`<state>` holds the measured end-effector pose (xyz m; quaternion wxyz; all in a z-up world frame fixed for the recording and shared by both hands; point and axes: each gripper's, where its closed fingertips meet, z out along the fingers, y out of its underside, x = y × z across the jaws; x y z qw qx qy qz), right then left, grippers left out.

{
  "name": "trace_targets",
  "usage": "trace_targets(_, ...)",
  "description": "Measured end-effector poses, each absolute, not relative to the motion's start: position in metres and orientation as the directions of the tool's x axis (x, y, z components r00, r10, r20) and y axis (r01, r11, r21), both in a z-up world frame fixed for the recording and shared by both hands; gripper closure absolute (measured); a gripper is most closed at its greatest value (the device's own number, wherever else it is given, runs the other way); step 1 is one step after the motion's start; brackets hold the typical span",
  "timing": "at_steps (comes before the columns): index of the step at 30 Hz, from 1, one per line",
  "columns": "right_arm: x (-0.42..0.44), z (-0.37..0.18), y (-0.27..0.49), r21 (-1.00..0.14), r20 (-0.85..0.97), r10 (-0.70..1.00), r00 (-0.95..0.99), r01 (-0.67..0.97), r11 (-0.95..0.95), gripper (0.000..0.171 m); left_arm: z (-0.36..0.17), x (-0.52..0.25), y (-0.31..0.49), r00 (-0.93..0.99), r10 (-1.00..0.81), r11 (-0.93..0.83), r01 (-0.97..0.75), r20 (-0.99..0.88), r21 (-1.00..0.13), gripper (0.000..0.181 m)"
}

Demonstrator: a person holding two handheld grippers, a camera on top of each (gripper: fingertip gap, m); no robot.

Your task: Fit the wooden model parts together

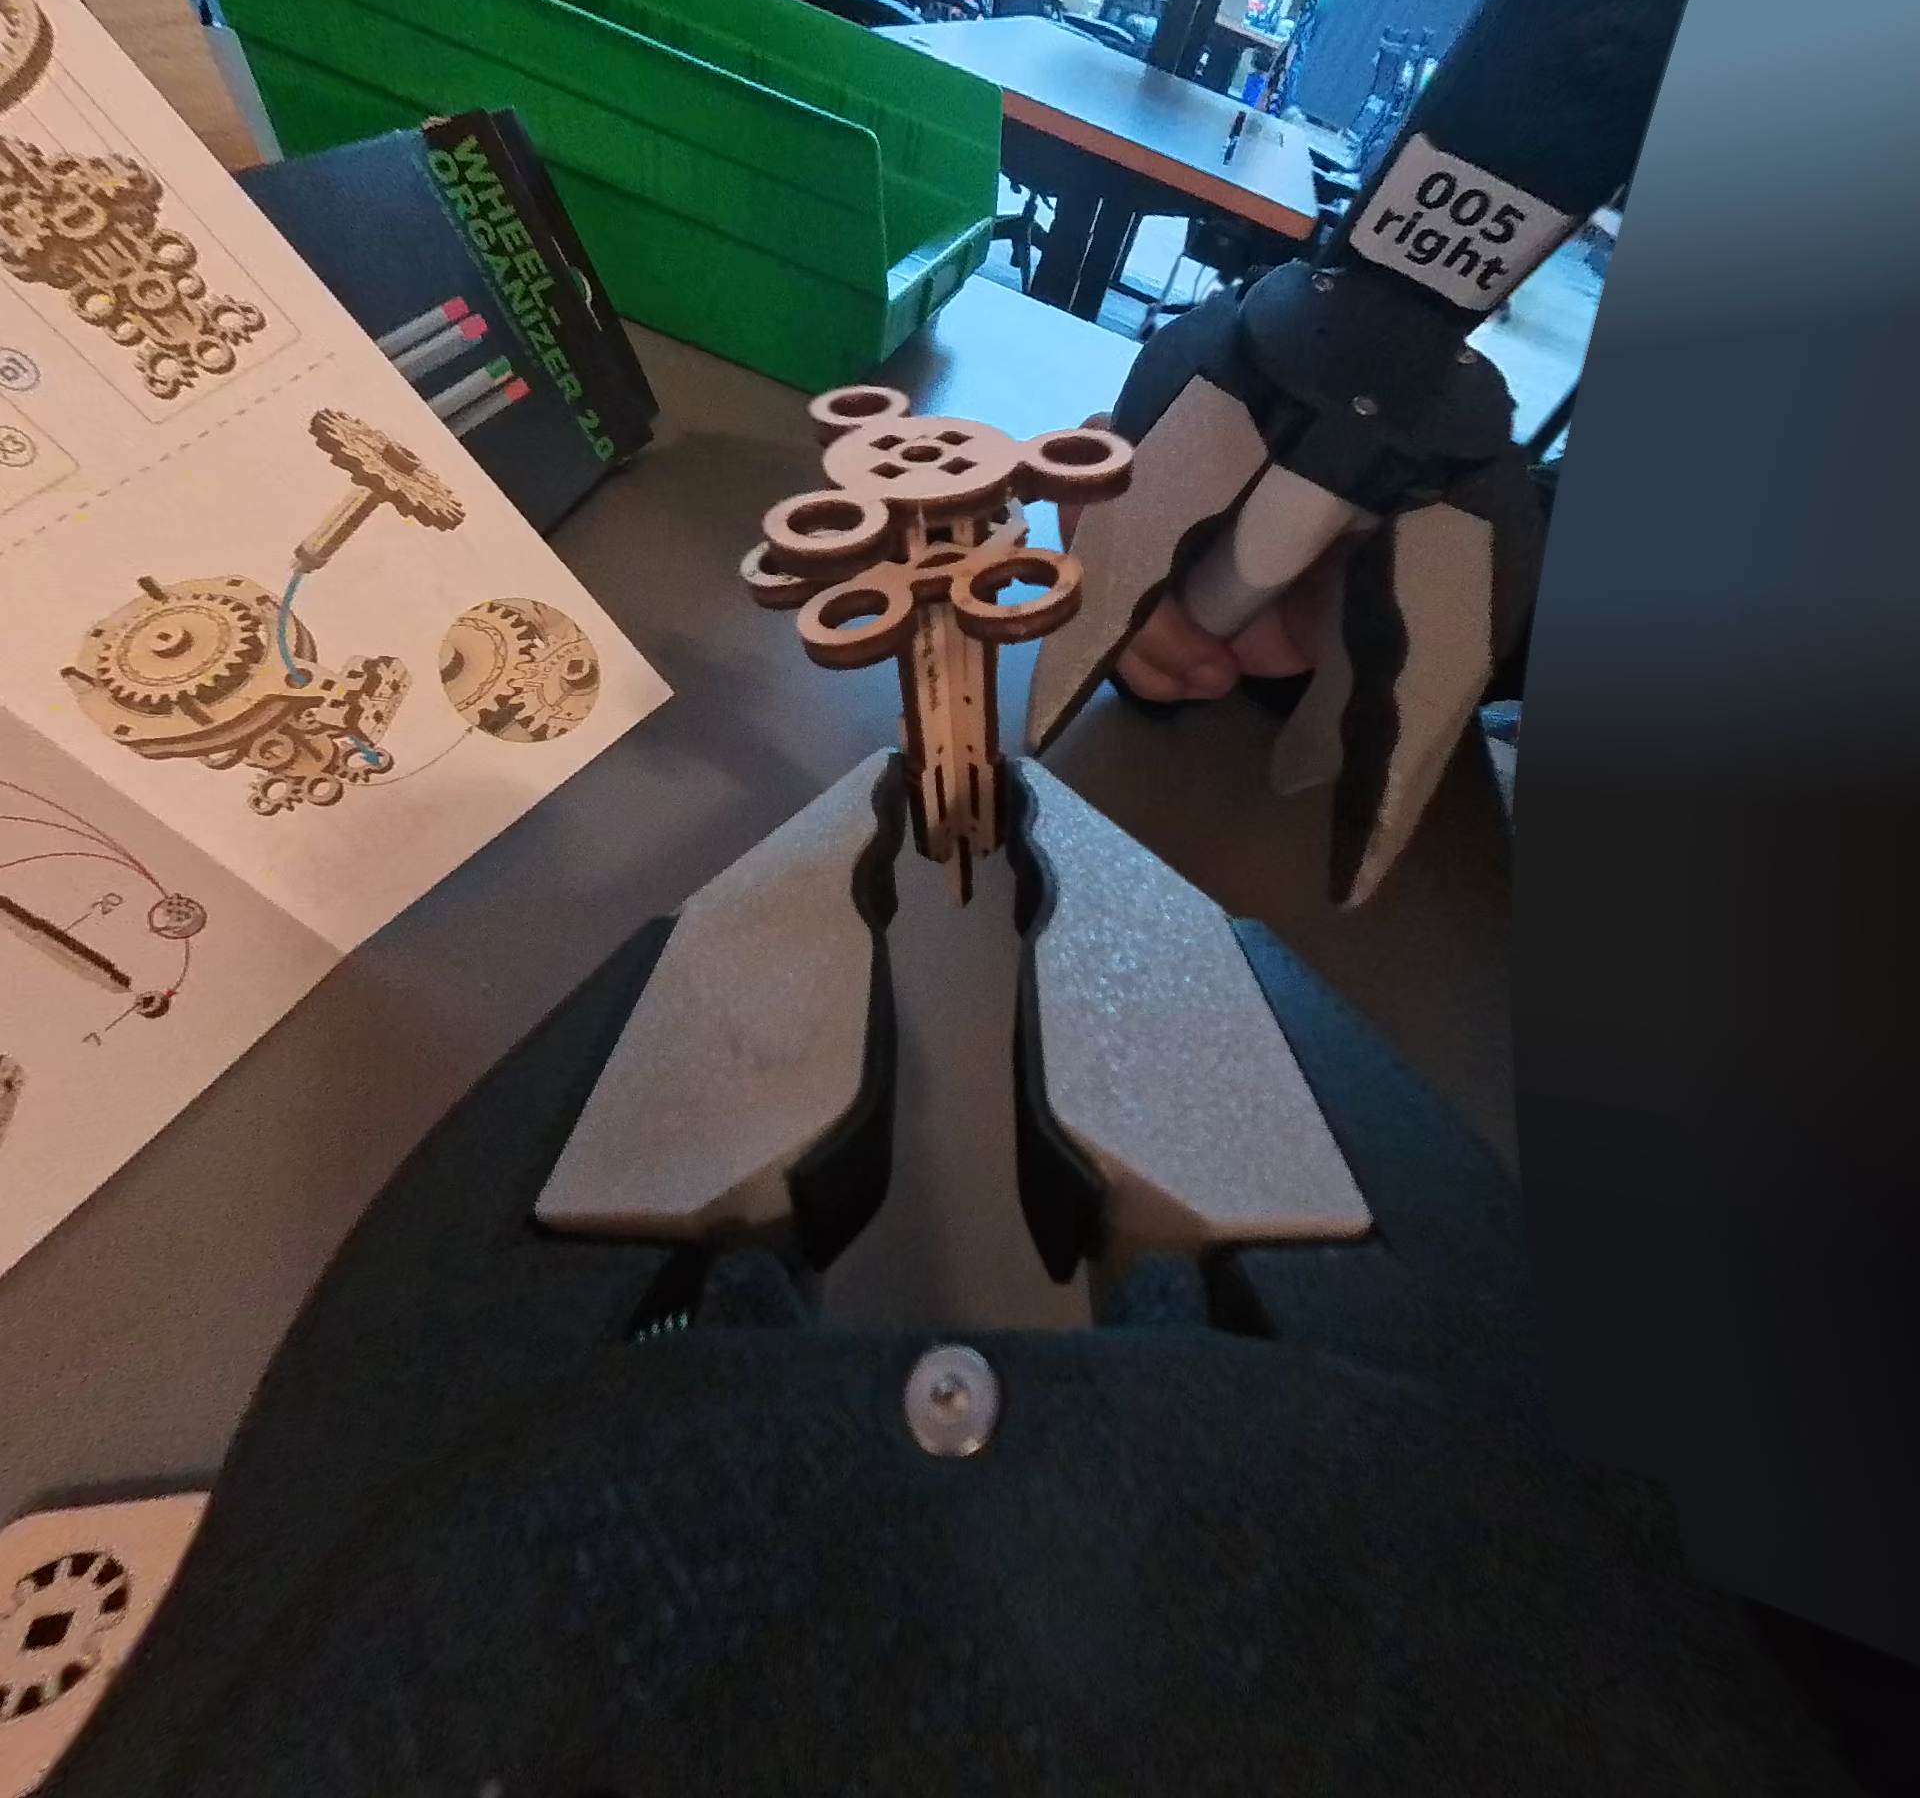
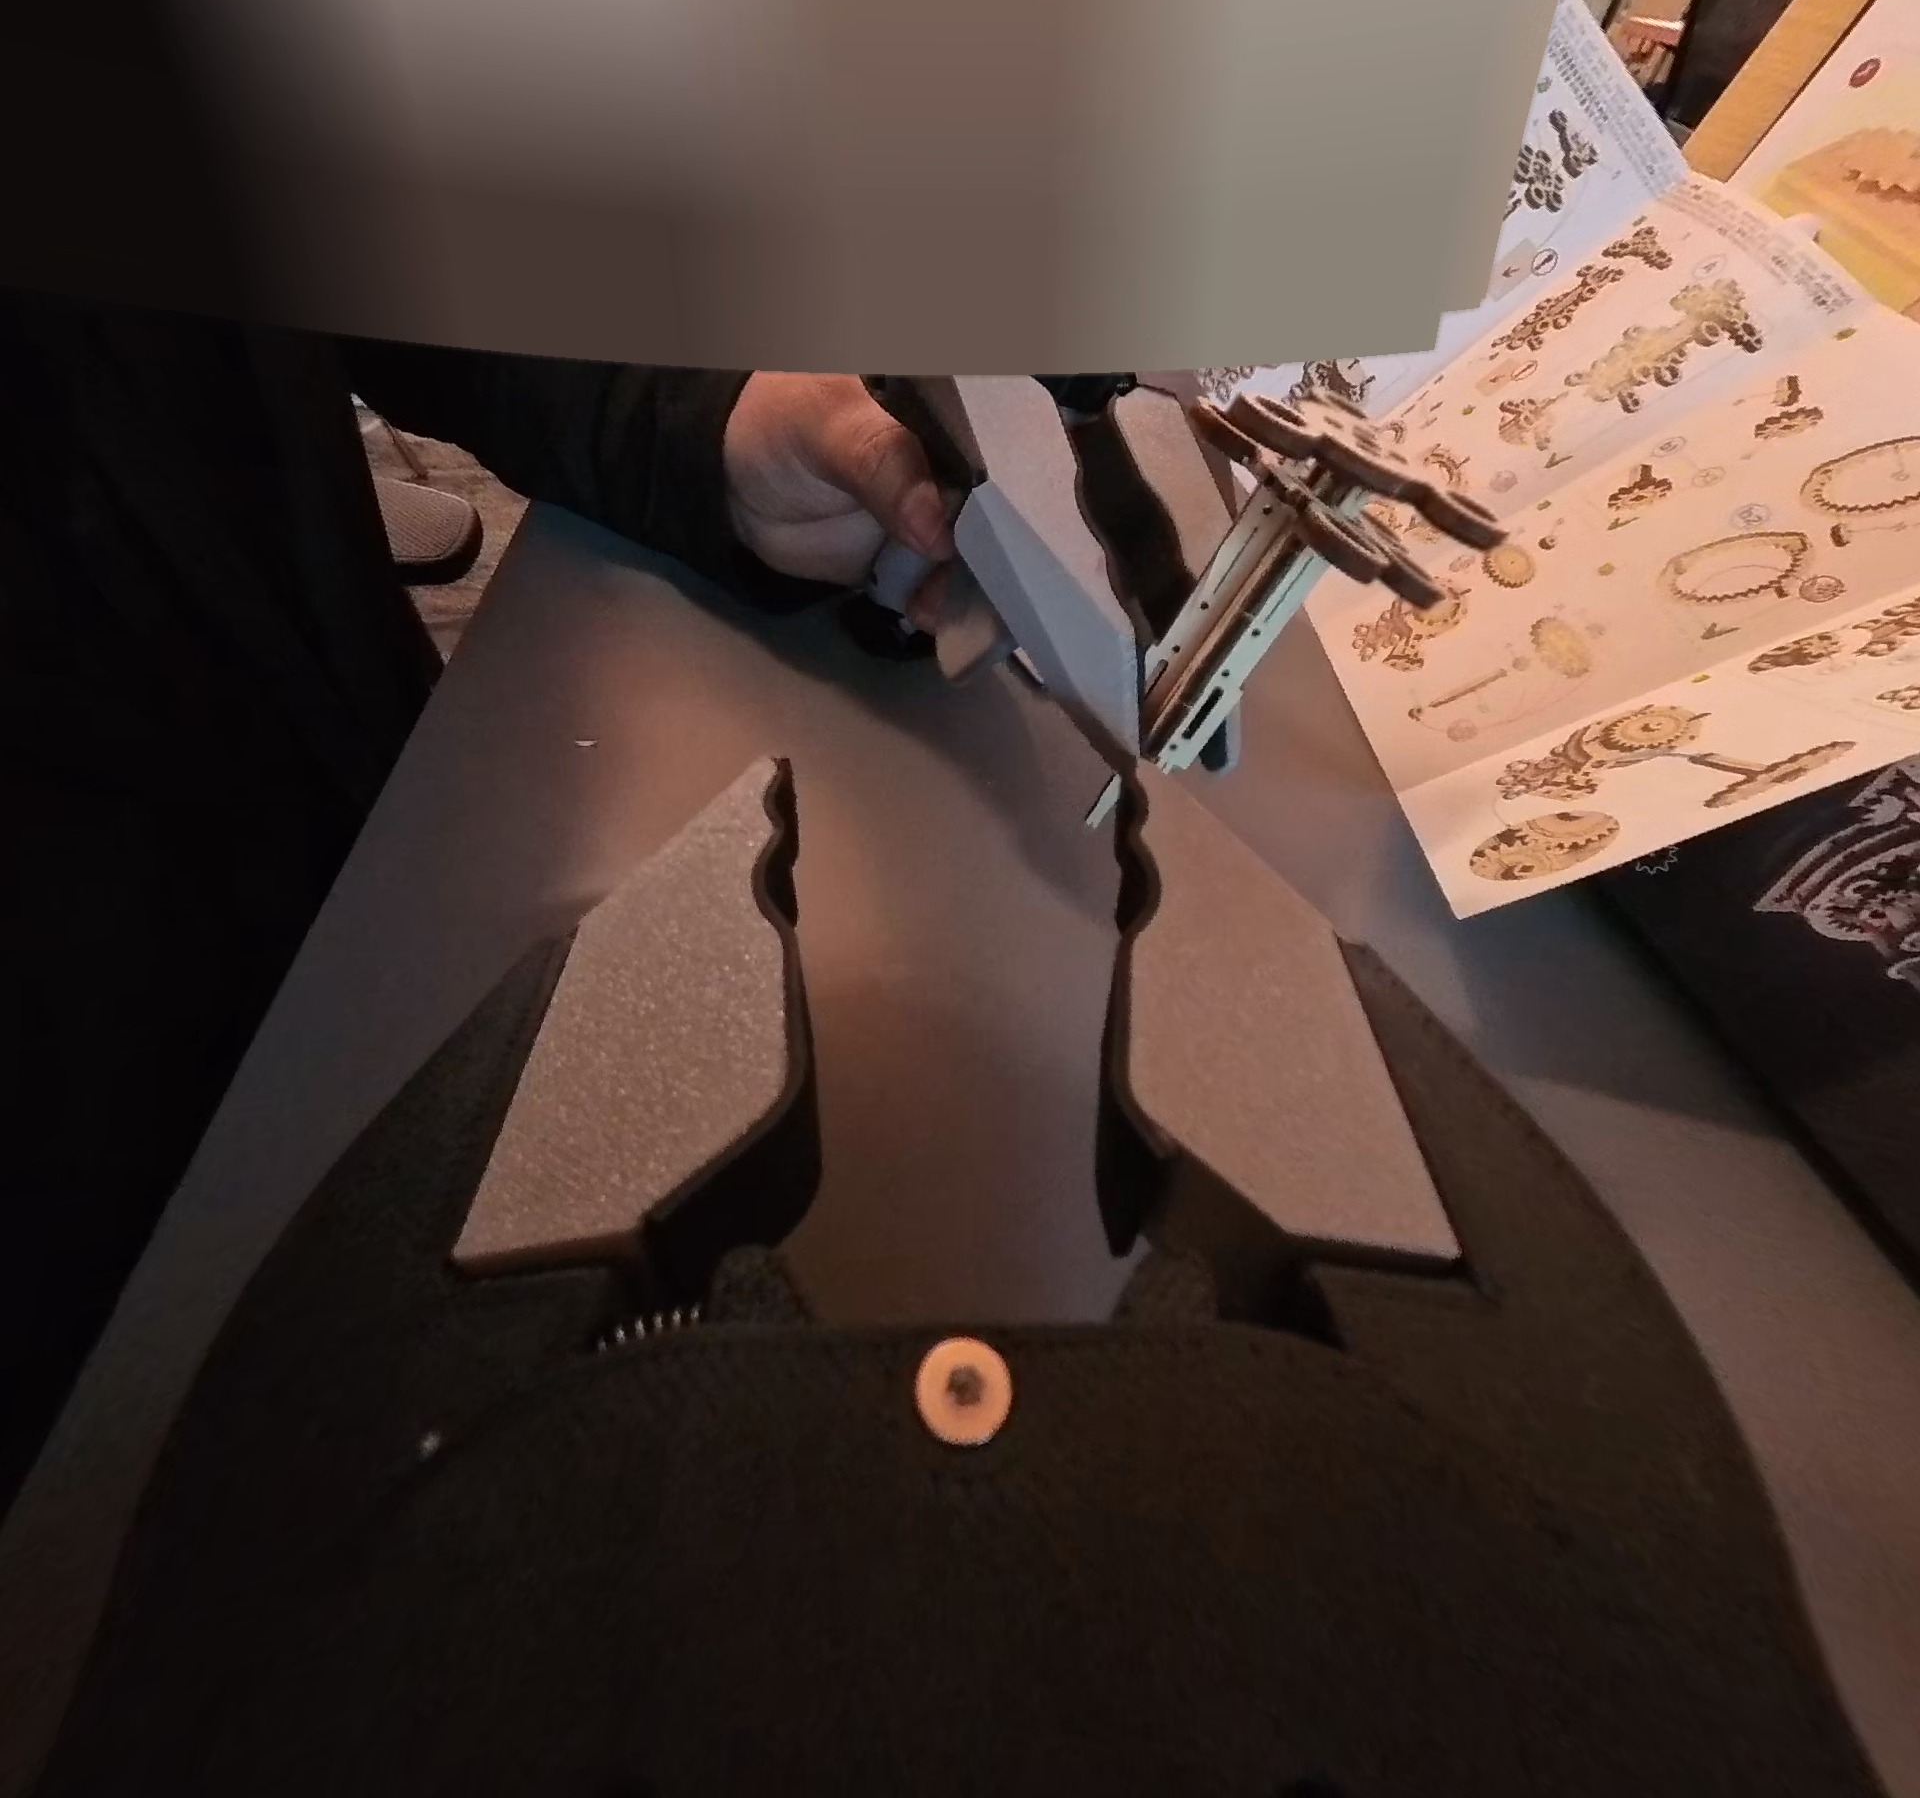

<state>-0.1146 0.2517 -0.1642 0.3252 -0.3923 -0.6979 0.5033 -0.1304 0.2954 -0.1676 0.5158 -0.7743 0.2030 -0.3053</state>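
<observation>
The left gripper squeezes the stem of the wooden model, holding it up over the gray table. The right gripper hangs just to its right, jaws wide apart, holding nothing. Paper instructions lie to the left.

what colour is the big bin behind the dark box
Bright green bin, clearest in the left wrist view.
</observation>
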Motion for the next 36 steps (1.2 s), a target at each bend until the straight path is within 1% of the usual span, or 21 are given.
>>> trace_targets(8,-0.115,-0.163,0.255,-0.958,0.064,0.88,-0.47,0.218,0.186,0.112,-0.168,-0.145,0.303,0.771,-0.598,-0.365,-0.019,0.218,-0.931,0.166)
trace_targets(21,-0.116,-0.156,0.261,-0.961,0.1,0.897,-0.43,0.192,0.199,0.112,-0.174,-0.135,0.299,0.766,-0.629,-0.345,-0.119,0.135,-0.931,0.166)
trace_targets(30,-0.113,-0.132,0.275,-0.983,0.11,0.933,-0.343,0.1,0.152,0.108,-0.176,-0.132,0.298,0.764,-0.636,-0.34,-0.148,0.112,-0.929,0.166)
trace_targets(36,-0.113,-0.128,0.279,-0.989,0.073,0.94,-0.334,0.096,0.111,0.107,-0.178,-0.129,0.297,0.761,-0.643,-0.332,-0.18,0.082,-0.926,0.166)
